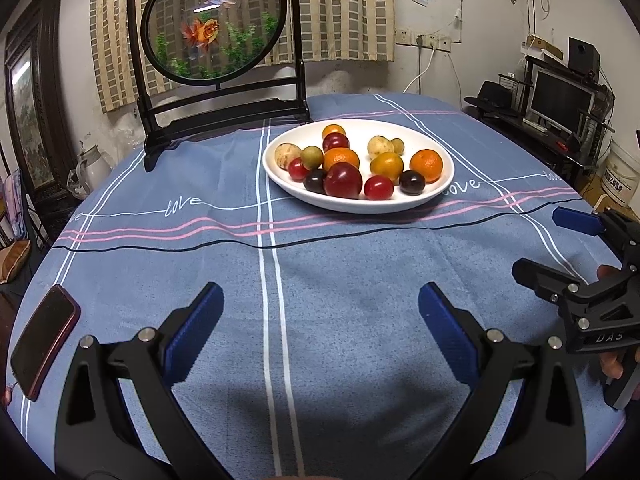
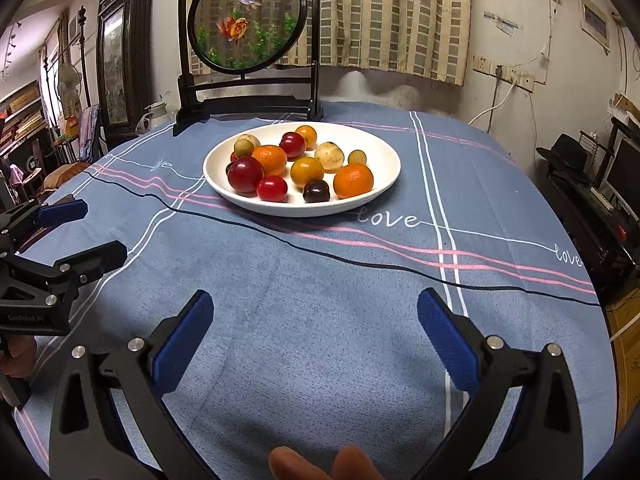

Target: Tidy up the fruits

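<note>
A white plate (image 1: 444, 184) (image 2: 384, 148) sits at the middle of the blue tablecloth, holding several small fruits: oranges (image 1: 426, 165) (image 2: 353, 180), red plums (image 1: 342, 180) (image 2: 245, 175), dark plums (image 1: 412, 182) (image 2: 316, 191), yellow and pale green ones. My left gripper (image 1: 320, 308) is open and empty, low over the cloth, well short of the plate. My right gripper (image 2: 316, 312) is open and empty, also short of the plate. Each gripper shows at the other view's edge: the right one (image 1: 548, 248), the left one (image 2: 96, 232).
A round goldfish screen on a black stand (image 1: 216, 28) (image 2: 248, 16) stands behind the plate. A phone (image 1: 44, 340) lies at the table's left edge. A desk with a monitor (image 1: 560, 100) is off to the right.
</note>
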